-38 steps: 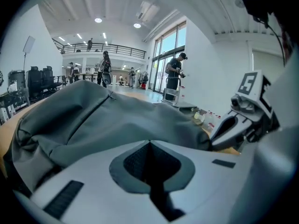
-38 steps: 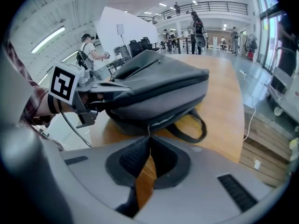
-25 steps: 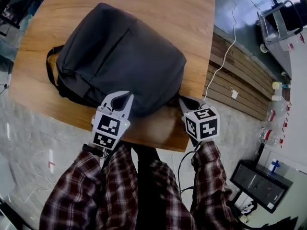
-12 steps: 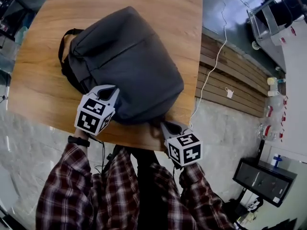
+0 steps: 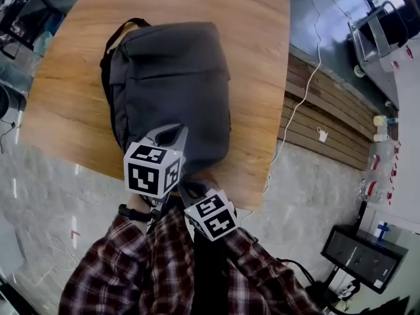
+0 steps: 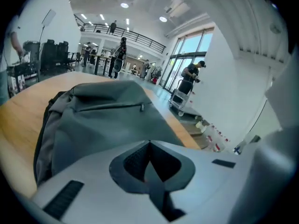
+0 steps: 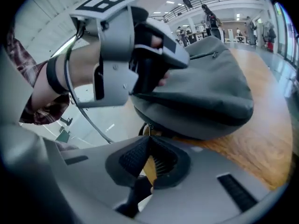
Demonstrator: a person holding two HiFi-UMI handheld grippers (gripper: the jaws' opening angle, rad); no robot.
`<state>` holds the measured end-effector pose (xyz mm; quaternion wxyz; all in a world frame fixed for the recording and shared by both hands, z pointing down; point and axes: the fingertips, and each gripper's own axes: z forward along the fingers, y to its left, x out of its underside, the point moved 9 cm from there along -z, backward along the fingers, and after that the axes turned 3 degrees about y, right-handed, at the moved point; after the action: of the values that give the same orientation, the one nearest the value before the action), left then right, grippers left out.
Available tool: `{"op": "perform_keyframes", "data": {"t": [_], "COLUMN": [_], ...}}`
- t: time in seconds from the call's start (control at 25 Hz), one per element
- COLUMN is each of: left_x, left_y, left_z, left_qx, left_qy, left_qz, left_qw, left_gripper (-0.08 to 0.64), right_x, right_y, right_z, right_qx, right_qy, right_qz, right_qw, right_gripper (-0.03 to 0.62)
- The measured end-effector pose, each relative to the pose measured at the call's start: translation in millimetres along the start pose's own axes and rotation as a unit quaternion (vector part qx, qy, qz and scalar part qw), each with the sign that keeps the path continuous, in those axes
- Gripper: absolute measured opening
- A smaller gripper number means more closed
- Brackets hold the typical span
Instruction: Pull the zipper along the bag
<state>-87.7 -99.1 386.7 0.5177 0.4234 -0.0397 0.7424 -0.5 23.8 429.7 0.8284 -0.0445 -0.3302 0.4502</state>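
Observation:
A dark grey backpack (image 5: 170, 77) lies lengthwise on the wooden table (image 5: 256, 58), its carry handle at the far end. My left gripper (image 5: 172, 131) sits on the bag's near end, shut with its tips pinched into the fabric (image 6: 149, 143). The bag (image 6: 103, 120) stretches away beyond it, a pocket zipper pull (image 6: 142, 107) on top. My right gripper (image 5: 186, 188) is just under the bag's near edge at the table's front. Its tips (image 7: 147, 138) are shut on a thin zipper pull (image 7: 148, 126) hanging from the bag (image 7: 205, 87). The left gripper (image 7: 180, 59) shows above.
A white cable (image 5: 308, 64) runs down past the table's right edge over wooden floor planks (image 5: 328, 110). A cart (image 5: 380, 31) stands at the far right and a black box (image 5: 361, 254) at the lower right. People stand far off in the hall.
The bag has swung from lying slantwise to lengthwise. The left gripper moved right to the bag's near end. The right gripper moved left and toward me, close beside the left one.

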Motion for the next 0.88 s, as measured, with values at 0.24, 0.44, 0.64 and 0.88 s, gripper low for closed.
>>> {"op": "perform_keyframes", "data": {"t": [0.24, 0.44, 0.64, 0.88], "left_x": [29, 33, 39, 43], "left_y": [16, 12, 4, 0], "left_z": [12, 9, 11, 8], "left_qx": [0.018, 0.024, 0.025, 0.039], "left_qy": [0.002, -0.005, 0.000, 0.006], "left_qz": [-0.014, 0.026, 0.074, 0.094], "left_qw": [0.9997, 0.9994, 0.9969, 0.9948], "left_gripper": [0.009, 0.009, 0.009, 0.009], "right_x": [11, 17, 17, 17], "right_y": [-9, -31, -52, -69], "right_z": [-2, -15, -31, -42], "right_qx": [0.022, 0.043, 0.065, 0.081], "right_qy": [0.013, 0.016, 0.019, 0.026], "right_qz": [-0.033, -0.037, -0.055, -0.071], "right_qw": [0.999, 0.998, 0.996, 0.994], "right_gripper": [0.017, 0.017, 0.017, 0.017]}}
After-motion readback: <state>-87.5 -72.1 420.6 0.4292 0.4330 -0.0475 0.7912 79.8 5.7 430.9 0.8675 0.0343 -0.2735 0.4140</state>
